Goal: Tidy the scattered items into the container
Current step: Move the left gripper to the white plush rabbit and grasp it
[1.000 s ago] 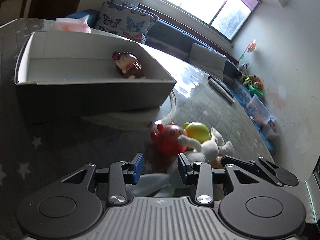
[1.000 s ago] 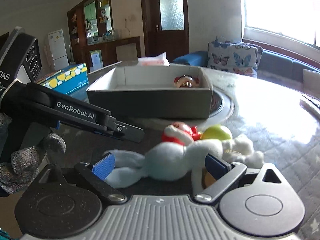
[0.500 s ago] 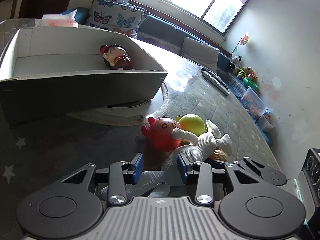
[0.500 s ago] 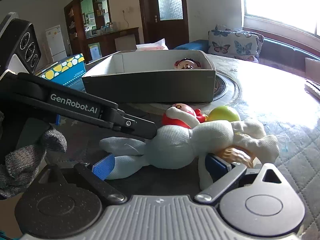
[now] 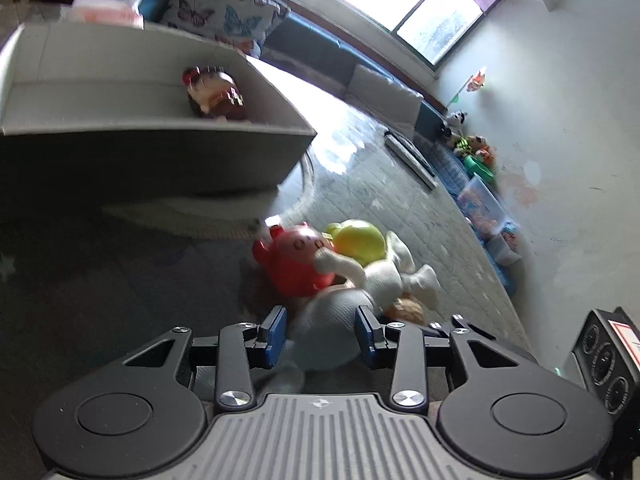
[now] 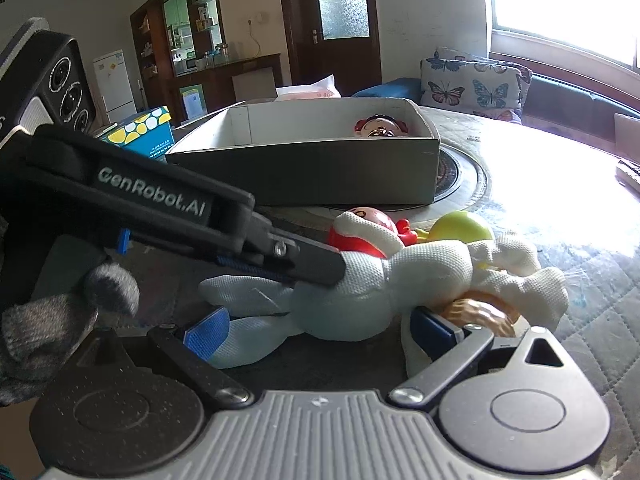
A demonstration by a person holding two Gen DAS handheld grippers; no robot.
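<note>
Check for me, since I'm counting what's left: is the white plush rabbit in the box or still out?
Out. The white plush rabbit lies on the table in front of the grey box, which holds only a small doll.

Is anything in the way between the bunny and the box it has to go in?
Yes. The red toy and yellow toy lie against the plush bunny on the box's side. The left gripper straddles the bunny, so it can lift over them.

White plush rabbit (image 6: 404, 280); red toy (image 5: 296, 260); yellow-green toy (image 5: 360, 238); grey box (image 6: 320, 172), white inside; blue pads (image 5: 276, 332) on black tongs; butterfly-print cushion (image 6: 472, 86).
</note>
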